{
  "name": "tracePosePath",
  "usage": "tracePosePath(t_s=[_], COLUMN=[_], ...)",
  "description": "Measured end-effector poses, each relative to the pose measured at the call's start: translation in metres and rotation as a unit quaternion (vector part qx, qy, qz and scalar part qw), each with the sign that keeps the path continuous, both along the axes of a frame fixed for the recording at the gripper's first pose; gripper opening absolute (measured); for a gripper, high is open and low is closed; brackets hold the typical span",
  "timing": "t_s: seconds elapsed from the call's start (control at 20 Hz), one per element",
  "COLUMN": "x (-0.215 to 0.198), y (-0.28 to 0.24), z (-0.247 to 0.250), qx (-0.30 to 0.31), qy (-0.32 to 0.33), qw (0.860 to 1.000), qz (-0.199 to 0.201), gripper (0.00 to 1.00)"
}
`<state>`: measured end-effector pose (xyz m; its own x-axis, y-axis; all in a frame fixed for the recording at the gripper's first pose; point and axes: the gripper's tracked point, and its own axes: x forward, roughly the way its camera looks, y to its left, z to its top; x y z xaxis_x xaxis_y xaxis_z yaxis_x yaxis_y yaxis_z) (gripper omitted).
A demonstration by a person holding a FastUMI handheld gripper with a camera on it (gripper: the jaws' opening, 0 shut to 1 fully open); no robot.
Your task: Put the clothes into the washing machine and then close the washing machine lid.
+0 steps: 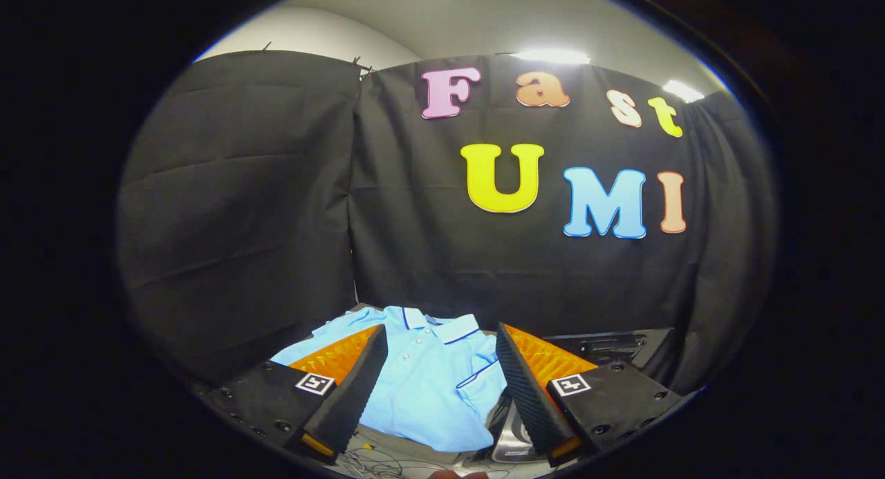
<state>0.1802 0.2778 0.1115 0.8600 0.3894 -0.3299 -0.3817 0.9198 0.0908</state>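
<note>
Black cloth walls the booth, and on the table (415, 446) a light blue polo shirt (429, 382) lies ahead of the gripper (439, 341), its fingers spread apart, holding nothing. A shallow pinch might catch only one layer, so the shirt would slip.

The gripper view rides above the gripper (439, 341), looking forward and slightly down along its spread fingers, close over the light blue shirt (429, 382), facing the booth wall beyond.

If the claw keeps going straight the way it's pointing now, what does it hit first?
Probably the light blue polo shirt: it lies spread between and just ahead of the open claw. Depth is unclear; aimed higher, it would meet the black cloth wall instead.
</note>
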Motion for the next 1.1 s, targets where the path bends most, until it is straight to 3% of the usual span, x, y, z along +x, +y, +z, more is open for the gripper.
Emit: tracePosePath(t_s=[0.25,0.65,1.1], x=[0.031,0.071,0.100], y=[0.033,0.073,0.100], z=[-0.021,-0.076,-0.125], qx=[-0.004,-0.063,-0.068], qy=[0.039,0.070,0.114], qw=[0.999,0.995,0.991], qz=[0.006,0.023,0.025], gripper=[0.98,0.98,0.98])
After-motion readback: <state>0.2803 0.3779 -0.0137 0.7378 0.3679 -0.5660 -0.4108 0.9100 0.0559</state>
